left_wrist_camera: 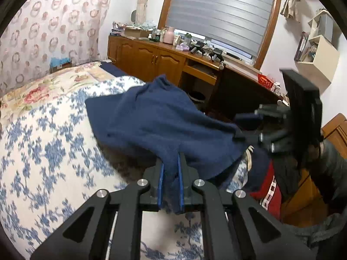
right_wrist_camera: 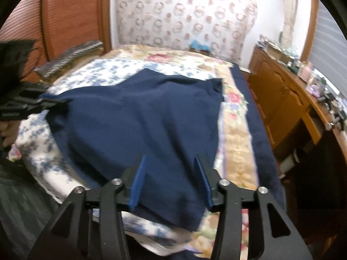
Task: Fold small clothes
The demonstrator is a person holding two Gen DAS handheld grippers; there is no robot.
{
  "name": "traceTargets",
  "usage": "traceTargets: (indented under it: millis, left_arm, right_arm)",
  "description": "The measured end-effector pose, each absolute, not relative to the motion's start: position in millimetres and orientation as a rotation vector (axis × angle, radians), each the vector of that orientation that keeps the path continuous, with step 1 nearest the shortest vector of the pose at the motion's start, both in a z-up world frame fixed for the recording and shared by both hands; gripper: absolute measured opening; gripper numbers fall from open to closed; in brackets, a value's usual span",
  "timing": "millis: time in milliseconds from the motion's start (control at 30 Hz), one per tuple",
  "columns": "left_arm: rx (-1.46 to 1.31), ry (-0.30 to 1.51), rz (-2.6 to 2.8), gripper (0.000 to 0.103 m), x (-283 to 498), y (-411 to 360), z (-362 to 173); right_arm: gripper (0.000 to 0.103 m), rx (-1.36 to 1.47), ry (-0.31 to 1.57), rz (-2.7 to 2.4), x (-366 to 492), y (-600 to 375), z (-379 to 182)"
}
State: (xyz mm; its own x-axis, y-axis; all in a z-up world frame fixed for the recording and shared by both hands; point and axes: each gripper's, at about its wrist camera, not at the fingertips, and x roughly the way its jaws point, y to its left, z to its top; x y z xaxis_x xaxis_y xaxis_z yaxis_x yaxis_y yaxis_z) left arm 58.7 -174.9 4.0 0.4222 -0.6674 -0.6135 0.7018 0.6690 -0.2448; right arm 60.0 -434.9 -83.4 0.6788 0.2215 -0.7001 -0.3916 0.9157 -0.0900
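A navy blue cloth lies spread over the floral bed, with its near edge raised. My left gripper is shut on that raised edge, and a bunch of cloth shows between its blue pads. In the right wrist view the left gripper holds the cloth's left corner. My right gripper stands open over the cloth's near part; the fabric lies between and under its fingers, and the pads do not press on it. In the left wrist view the right gripper sits at the cloth's right edge.
The bed carries a blue-and-white floral quilt. Wooden cabinets and a cluttered desk run along the bed's side. A red patterned garment lies near a person's grey sleeve. A rolled mat rests by the headboard.
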Motion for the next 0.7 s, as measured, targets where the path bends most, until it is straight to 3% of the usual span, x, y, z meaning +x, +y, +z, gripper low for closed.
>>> traceTargets:
  millis: [333,700]
  left_arm:
    - [0.052,0.742,-0.824,0.007,89,-183,4]
    - [0.042,0.773,-0.785,0.007,110,-181,-12]
  right_arm:
    - [0.060,-0.244,0.804,0.476,59,-399,-112]
    - [0.061,-0.327,0.832,0.451,55,-399,-138]
